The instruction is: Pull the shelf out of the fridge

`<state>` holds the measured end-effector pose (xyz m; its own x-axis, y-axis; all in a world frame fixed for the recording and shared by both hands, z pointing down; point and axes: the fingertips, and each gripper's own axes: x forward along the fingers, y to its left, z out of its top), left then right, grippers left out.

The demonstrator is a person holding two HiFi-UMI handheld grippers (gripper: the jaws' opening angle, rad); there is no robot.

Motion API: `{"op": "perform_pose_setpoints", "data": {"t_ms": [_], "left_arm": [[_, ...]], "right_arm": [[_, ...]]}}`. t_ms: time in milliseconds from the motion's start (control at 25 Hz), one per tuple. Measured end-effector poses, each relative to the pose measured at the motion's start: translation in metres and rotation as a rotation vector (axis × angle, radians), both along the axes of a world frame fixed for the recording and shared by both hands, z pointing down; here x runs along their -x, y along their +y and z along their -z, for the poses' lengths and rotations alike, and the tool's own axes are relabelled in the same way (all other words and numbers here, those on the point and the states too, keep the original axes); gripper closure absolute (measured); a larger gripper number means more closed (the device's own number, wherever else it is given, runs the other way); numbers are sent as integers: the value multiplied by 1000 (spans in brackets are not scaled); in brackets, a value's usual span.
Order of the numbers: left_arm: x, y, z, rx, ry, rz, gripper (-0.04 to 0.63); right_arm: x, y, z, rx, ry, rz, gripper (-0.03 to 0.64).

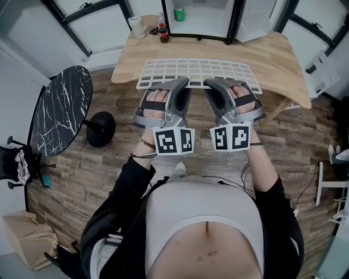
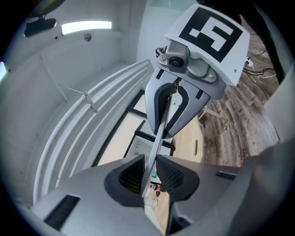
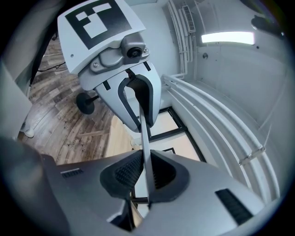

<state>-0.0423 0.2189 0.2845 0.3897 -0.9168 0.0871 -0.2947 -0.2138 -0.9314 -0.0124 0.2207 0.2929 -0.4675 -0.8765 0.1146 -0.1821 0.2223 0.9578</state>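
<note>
A pale wooden surface [image 1: 272, 52] fills the 12 o'clock part of the head view, standing on a grey-brown plank floor [image 1: 109, 174]. At its far edge is the open fridge [image 1: 234, 16] with 1 green can [image 1: 179, 13] inside. A cup [image 1: 137, 26] and 2 small bottles [image 1: 162, 31] stand at 11 o'clock. A black marbled round table [image 1: 60, 109] sits at 9 o'clock and a brown bag [image 1: 27, 240] at 7 o'clock.

The white wire shelf [image 1: 196, 71] lies flat over the surface's near edge, outside the fridge. The left gripper [image 1: 182, 83] and right gripper [image 1: 210, 83] sit side by side at its near rim. In each gripper view the jaws are pinching the shelf, which shows there only as a thin edge-on strip.

The fridge's top is cut off by the frame, and the bottle labels are too small to read. The only print is the black-and-white squares on the marker cubes.
</note>
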Motion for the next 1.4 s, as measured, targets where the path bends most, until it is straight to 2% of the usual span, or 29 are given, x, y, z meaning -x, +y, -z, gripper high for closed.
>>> {"op": "perform_pose_setpoints", "data": {"t_ms": [1400], "left_arm": [[4,-13,6,-17,6,-29,520]], "right_arm": [[4,-13,5,-28,10,-22,558]]}}
